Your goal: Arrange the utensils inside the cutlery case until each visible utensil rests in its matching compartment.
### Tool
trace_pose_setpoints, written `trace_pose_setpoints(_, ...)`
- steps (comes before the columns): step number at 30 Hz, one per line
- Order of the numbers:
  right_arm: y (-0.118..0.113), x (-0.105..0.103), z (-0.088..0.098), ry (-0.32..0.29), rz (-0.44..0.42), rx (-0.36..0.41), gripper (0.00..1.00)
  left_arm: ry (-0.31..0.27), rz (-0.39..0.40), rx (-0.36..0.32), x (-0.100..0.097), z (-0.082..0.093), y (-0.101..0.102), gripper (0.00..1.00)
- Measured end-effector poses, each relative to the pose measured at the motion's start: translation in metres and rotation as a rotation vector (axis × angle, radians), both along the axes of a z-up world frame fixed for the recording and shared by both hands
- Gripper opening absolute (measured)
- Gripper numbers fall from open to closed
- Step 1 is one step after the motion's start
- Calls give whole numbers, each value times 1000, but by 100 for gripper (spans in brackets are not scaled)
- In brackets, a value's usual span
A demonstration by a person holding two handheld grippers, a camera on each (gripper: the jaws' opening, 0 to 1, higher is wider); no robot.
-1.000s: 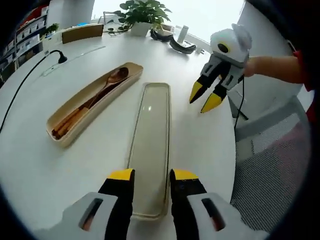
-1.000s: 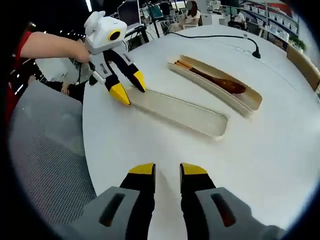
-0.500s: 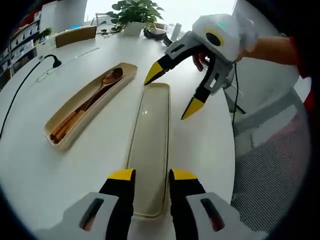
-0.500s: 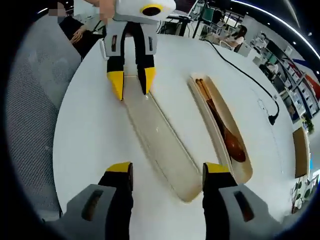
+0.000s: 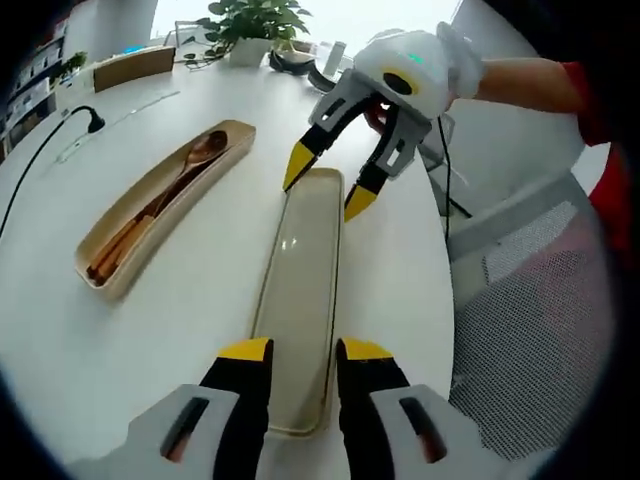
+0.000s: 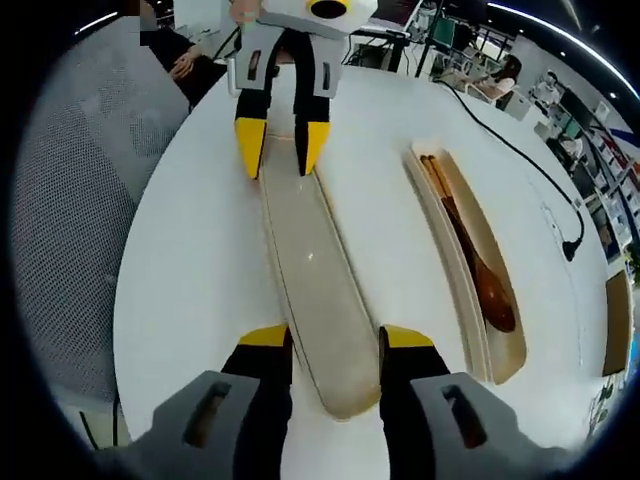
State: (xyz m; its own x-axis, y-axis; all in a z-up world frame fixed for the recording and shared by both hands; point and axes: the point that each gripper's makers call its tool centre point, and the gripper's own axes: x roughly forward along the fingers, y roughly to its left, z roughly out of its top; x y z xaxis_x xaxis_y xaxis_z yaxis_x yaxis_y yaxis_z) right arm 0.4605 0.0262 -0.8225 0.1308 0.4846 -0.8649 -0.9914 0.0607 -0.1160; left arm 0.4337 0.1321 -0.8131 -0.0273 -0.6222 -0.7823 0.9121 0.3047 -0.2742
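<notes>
Both grippers open, holding nothing: left gripper [image 5: 296, 352] and right gripper [image 6: 330, 342] straddle opposite ends of the lid [image 5: 299, 290]. Utensils lie in case [image 5: 155, 205] beside it. Pinch both ends evenly, lift level.

On the table [image 5: 90, 330] two long pieces lie side by side, apart: the cutlery case lid [image 5: 299, 300] and, to its left in the left gripper view, the cutlery case [image 5: 150, 208], with a wooden spoon [image 5: 185, 170] and chopsticks [image 5: 115, 248] inside. The left gripper [image 5: 303, 352] straddles the lid's near end; the right gripper [image 5: 326, 183] straddles its far end.
</notes>
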Motion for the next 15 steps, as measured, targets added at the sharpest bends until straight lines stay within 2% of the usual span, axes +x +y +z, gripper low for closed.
trace_pose_setpoints(4, -1, -1, 1, 23, 6, -13, 31, -54, -33, 11, 0, 0, 0, 26)
trace_pose_setpoints(6, 0, -4, 2, 69, -10, 6, 30, -117, -58, 28, 5, -1, 1, 26)
trace_pose_setpoints(9, -1, -5, 3, 96, -24, 30, 30, -190, -78, 67, 10, -3, 2, 28)
trace_pose_setpoints(12, 0, -11, 4, 148, -59, 48, 30, -217, -78, 79, 13, -4, 1, 30)
trace_pose_setpoints(15, 0, -16, 6, 211, -102, 84, 29, -213, -55, 75, 18, -4, 1, 31)
